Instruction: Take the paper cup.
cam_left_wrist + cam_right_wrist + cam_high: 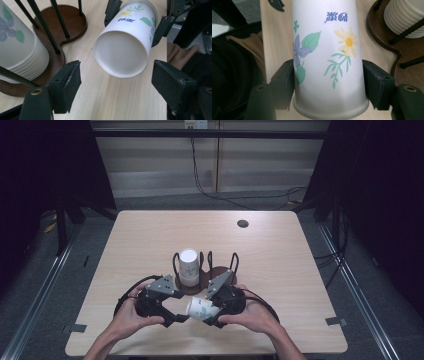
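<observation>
Just in front of the wooden cup holder, your right gripper is clamping the flowered paper cup sideways. Your left gripper is waiting with jaws apart around its base, not touching. Your right gripper view is revealing the cup's daisy print, while the high view is showing the stacked cups standing in the holder.

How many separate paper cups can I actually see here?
1 loose cup, gripped sideways by the right gripper. The stack in the wooden holder hides its count; ribbed rims suggest several nested cups.

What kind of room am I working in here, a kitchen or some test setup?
Most likely a lab recording station, not a kitchen: a bare wooden table ringed by dark curtains, loose cables on the floor behind it, and metal floor rails alongside.
</observation>
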A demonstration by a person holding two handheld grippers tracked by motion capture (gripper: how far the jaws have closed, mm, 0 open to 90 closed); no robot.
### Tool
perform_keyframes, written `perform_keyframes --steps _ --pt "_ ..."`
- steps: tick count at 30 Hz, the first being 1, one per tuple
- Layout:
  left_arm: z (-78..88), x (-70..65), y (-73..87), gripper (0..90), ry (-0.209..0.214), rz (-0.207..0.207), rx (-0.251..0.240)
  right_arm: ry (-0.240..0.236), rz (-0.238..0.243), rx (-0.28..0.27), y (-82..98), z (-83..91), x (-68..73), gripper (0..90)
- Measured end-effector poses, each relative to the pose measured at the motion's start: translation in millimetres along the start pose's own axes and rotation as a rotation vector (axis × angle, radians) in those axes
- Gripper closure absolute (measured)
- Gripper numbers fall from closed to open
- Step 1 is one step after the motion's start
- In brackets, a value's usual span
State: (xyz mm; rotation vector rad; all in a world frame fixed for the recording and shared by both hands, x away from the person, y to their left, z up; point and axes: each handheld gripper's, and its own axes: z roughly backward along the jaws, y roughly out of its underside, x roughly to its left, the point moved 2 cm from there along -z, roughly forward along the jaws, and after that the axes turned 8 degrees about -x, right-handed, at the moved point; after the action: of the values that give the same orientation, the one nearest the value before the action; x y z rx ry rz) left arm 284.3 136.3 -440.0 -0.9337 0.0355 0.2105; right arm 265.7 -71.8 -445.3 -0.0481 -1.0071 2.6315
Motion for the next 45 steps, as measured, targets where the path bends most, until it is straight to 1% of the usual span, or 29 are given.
perform_keyframes --steps 2,3,4,5,6,9,10,11,13,15,16,17,19,21,22,25,28,30,34,35,36,37,39,40,41,43,45 --pt "-2.7 -1.1 0.0 24.5 0.013 -0.004 0.010 -0.006 -0.004 0.001 0.5 -1.0 0.3 32.6" --pt "-3.2 -1.2 -0.3 23.7 0.017 -0.002 0.013 -0.006 -0.007 0.007 0.7 -1.1 0.2 32.6" --pt "-3.5 -0.8 -1.0 23.1 0.021 -0.008 0.020 -0.007 -0.009 0.007 0.8 -1.0 0.3 32.6" --pt "-4.0 -1.6 -1.4 22.7 0.018 0.001 0.014 -0.010 -0.015 0.008 0.7 -0.4 0.5 32.7" --pt "-4.4 -1.6 -2.2 22.3 0.024 -0.003 0.013 -0.013 -0.016 0.009 0.5 -0.4 0.5 32.6" --pt "-5.4 -3.2 -3.3 20.5 0.033 -0.002 0.013 -0.018 -0.008 0.007 -0.2 -0.8 0.2 32.7" --pt "-5.3 -3.1 -3.5 20.5 0.031 -0.008 0.021 -0.018 -0.009 0.009 -0.6 -1.1 0.5 32.7" --pt "-6.4 -3.4 -3.3 20.5 0.034 0.001 0.012 -0.024 -0.012 0.010 -0.9 -1.7 0.7 32.7" --pt "-7.2 -3.5 -2.7 20.5 0.042 -0.005 0.026 -0.029 -0.008 0.015 -1.5 -3.1 1.5 32.7" --pt "-8.2 -3.9 -1.9 21.7 0.055 -0.014 0.029 -0.039 -0.002 0.023 -1.9 -4.8 2.5 32.7" --pt "-8.2 -3.6 -1.7 23.4 0.062 -0.022 0.043 -0.044 0.002 0.027 -2.3 -6.0 3.3 32.7" --pt "-9.2 -4.2 -1.3 24.3 0.066 -0.016 0.039 -0.047 0.005 0.033 -2.8 -6.9 4.3 32.7" --pt "-9.7 -3.7 -0.9 24.4 0.066 -0.029 0.046 -0.056 0.013 0.036 -4.0 -8.7 6.0 32.7" --pt "-9.6 -3.5 -0.8 24.8 0.072 -0.030 0.047 -0.057 0.014 0.039 -5.5 -9.6 7.6 32.7" --pt "-9.7 -4.3 -0.6 25.4 0.074 -0.022 0.043 -0.059 0.017 0.036 -6.0 -9.9 7.6 32.7" --pt "-10.2 -5.4 -0.6 27.4 0.088 -0.026 0.045 -0.061 0.026 0.034 -7.2 -10.8 8.3 32.7" --pt "-10.7 -5.8 -0.9 29.1 0.093 -0.027 0.044 -0.065 0.028 0.037 -7.9 -11.4 9.5 32.7" --pt "-10.6 -5.9 -1.1 28.3 0.095 -0.026 0.044 -0.068 0.029 0.039 -8.6 -11.3 10.6 32.8" --pt "-10.8 -6.7 -1.2 27.0 0.113 -0.024 0.051 -0.074 0.045 0.034 -10.4 -11.8 12.9 32.9" --pt "-10.8 -7.4 -1.4 27.9 0.119 -0.026 0.050 -0.077 0.048 0.035 -10.9 -11.7 13.4 33.0" --pt "-10.3 -7.6 -1.6 31.0 0.127 -0.032 0.052 -0.075 0.051 0.035 -11.5 -12.2 14.2 33.0" --pt "-10.7 -8.6 -1.7 33.1 0.126 -0.031 0.047 -0.069 0.051 0.037 -11.9 -12.4 14.5 33.1" --pt "-10.4 -9.4 -1.9 33.3 0.126 -0.038 0.060 -0.075 0.050 0.039 -11.8 -13.1 15.0 33.1" --pt "-10.0 -9.3 -2.0 33.5 0.128 -0.040 0.064 -0.077 0.058 0.036 -12.0 -13.5 15.0 33.1" --pt "-9.7 -9.1 -2.0 33.5 0.131 -0.040 0.068 -0.075 0.052 0.038 -12.3 -13.9 16.0 33.1" --pt "-9.6 -9.2 -1.3 33.5 0.130 -0.033 0.062 -0.074 0.052 0.040 -12.5 -13.7 16.4 33.2" --pt "-9.8 -8.7 -1.0 33.2 0.139 -0.027 0.059 -0.078 0.053 0.035 -12.5 -13.7 16.2 33.1"
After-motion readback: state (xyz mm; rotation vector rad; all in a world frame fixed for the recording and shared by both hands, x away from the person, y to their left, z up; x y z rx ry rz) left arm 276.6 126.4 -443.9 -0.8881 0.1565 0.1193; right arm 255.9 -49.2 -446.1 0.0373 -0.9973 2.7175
